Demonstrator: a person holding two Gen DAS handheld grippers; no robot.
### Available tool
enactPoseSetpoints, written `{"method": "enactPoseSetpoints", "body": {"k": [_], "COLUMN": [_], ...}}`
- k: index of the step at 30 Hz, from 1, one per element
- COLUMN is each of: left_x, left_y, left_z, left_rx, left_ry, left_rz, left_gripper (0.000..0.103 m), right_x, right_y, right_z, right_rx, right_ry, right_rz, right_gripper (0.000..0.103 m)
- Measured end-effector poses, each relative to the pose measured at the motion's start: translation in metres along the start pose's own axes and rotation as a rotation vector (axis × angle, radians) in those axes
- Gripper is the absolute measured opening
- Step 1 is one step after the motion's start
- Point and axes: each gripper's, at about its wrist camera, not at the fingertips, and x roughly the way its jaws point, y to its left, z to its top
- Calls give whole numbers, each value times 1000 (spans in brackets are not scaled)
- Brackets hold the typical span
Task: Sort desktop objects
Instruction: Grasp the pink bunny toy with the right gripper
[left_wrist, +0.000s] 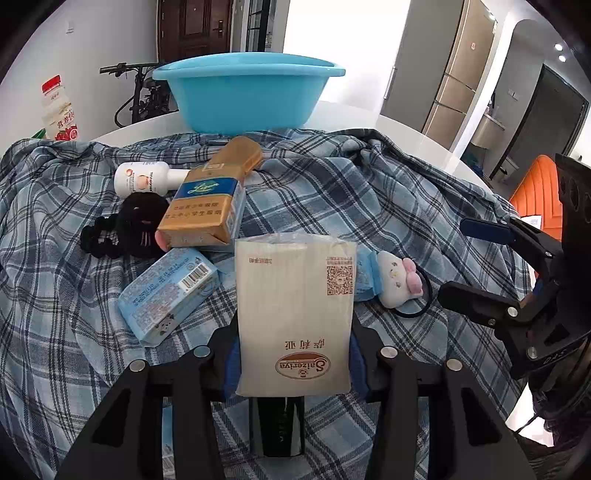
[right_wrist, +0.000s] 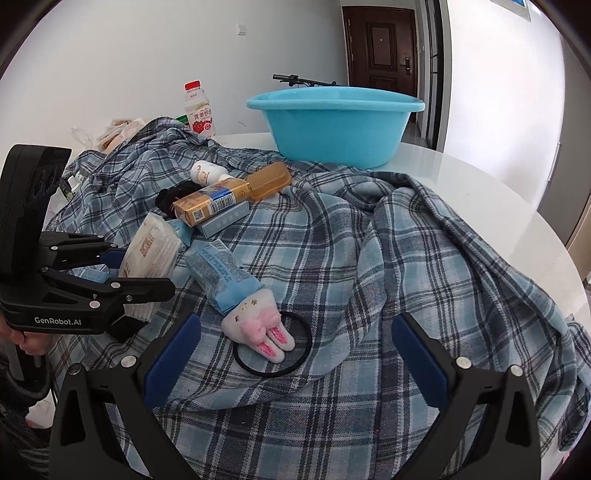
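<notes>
The left gripper (left_wrist: 293, 354) is clamped on the beige napkin pack (left_wrist: 293, 314), lifted above the plaid cloth (left_wrist: 388, 206), so the carry to the blue basin (left_wrist: 247, 96) straight ahead comes next, while the right gripper (right_wrist: 295, 354) waits with jaws spread over the bunny hair tie (right_wrist: 264, 328).

Basin (left_wrist: 248, 96): plain turquoise blue.
Cloth (right_wrist: 388, 258): blue, white and dark navy plaid.
Napkin pack (left_wrist: 293, 317): cream, brown-red logo and QR code.
Carton (left_wrist: 207, 201): gold with blue band.
Tissue pack (left_wrist: 168, 295): light blue, speckled print.
Plush hair tie (right_wrist: 264, 326): white, pink ears, black band.
Gripper pads (right_wrist: 171, 356): blue on black.
</notes>
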Motion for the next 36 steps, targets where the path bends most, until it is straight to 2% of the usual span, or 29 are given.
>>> {"method": "enactPoseSetpoints", "body": {"k": [8, 20, 23, 27, 29, 33, 36], "left_x": [-10, -17, -16, -15, -15, -16, -16], "left_y": [27, 36, 36, 36, 35, 36, 37], "left_z": [-2, -9, -11, -11, -11, -13, -13], "left_rx": [-38, -48, -47, -47, -45, -47, -53], "left_ry": [-13, -26, -23, -22, -22, -22, -21], "left_rz": [45, 53, 48, 40, 37, 31, 26], "left_gripper": [50, 50, 50, 50, 50, 50, 50], "right_x": [13, 38, 41, 44, 47, 52, 56], "right_y": [10, 25, 28, 33, 34, 35, 34], "right_z": [5, 12, 13, 12, 12, 11, 10], "right_rx": [-47, -144, -161, -190, -195, -204, -191], "right_ry": [43, 132, 143, 153, 161, 171, 177], "right_rz": [37, 87, 85, 72, 75, 57, 55], "right_gripper": [103, 102, 93, 92, 86, 81, 71]}}
